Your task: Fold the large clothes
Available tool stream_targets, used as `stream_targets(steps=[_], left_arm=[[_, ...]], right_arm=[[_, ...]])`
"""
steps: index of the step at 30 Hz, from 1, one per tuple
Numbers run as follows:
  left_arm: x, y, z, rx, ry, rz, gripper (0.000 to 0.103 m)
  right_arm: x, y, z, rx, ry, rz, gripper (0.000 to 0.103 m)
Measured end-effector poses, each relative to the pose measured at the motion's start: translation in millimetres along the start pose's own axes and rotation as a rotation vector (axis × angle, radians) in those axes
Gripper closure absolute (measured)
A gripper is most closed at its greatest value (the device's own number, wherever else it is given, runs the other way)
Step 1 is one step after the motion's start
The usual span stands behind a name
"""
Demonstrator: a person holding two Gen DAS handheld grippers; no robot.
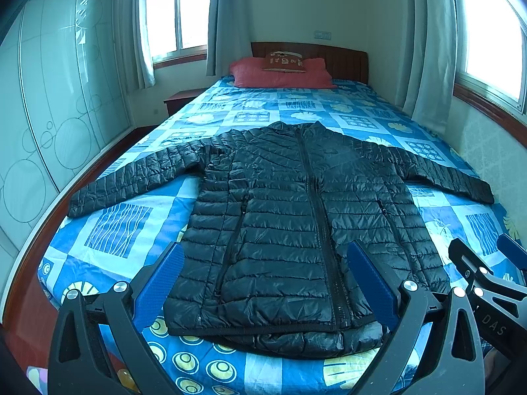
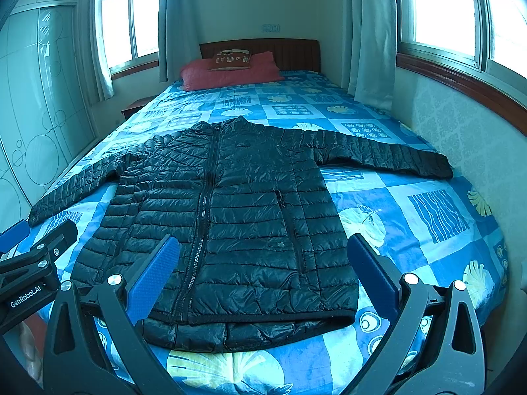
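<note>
A black quilted puffer jacket [image 1: 280, 204] lies flat and zipped on the bed, front up, both sleeves spread out to the sides; it also shows in the right wrist view [image 2: 230, 217]. My left gripper [image 1: 263, 256] is open and empty, hovering above the jacket's hem near the foot of the bed. My right gripper [image 2: 263, 250] is open and empty too, above the hem on the jacket's right side. The right gripper shows at the right edge of the left wrist view [image 1: 487, 263]. The left gripper shows at the left edge of the right wrist view [image 2: 36, 247].
The bed has a blue patterned sheet [image 1: 125, 227]. Red pillows [image 1: 283, 72] lie against the wooden headboard [image 1: 342, 59]. A mirrored wardrobe [image 1: 59, 98] stands left, a nightstand [image 1: 181, 98] beside the bed, and a wall with windows [image 2: 461, 125] runs along the right.
</note>
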State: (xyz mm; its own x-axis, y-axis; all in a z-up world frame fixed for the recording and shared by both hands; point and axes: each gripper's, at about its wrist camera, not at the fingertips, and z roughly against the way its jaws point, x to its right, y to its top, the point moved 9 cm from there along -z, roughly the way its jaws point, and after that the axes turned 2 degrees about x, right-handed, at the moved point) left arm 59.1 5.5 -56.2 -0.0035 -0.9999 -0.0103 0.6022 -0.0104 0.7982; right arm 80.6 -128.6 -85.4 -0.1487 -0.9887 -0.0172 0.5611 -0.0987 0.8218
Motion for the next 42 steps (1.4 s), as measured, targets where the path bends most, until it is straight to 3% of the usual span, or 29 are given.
stream_targets(steps=[21,26,30,33,42], left_arm=[[-1,-5,-5,-0.02,0.0,0.003,0.005],[-6,-4,-20,-0.034,-0.001,0.011,0.005],[-32,1,-46,-0.058,0.015,0.07,0.005],[-70,4,-77,-0.086,0.072,0.143,0.005],[-244,-26,-194,-0.222,0.428,0.383,0.005]], right_arm=[[-3,-3,-9,-0.018,0.003,0.003,0.002],[-1,-6,-21,-0.045,0.009,-0.007,0.002],[11,-6,-42,-0.074,0.008,-0.042,0.002],[34,-3,-64,-0.066,-0.024,-0.094,0.002],[167,9,-161,-0.101,-0.154,-0.325,0.002]])
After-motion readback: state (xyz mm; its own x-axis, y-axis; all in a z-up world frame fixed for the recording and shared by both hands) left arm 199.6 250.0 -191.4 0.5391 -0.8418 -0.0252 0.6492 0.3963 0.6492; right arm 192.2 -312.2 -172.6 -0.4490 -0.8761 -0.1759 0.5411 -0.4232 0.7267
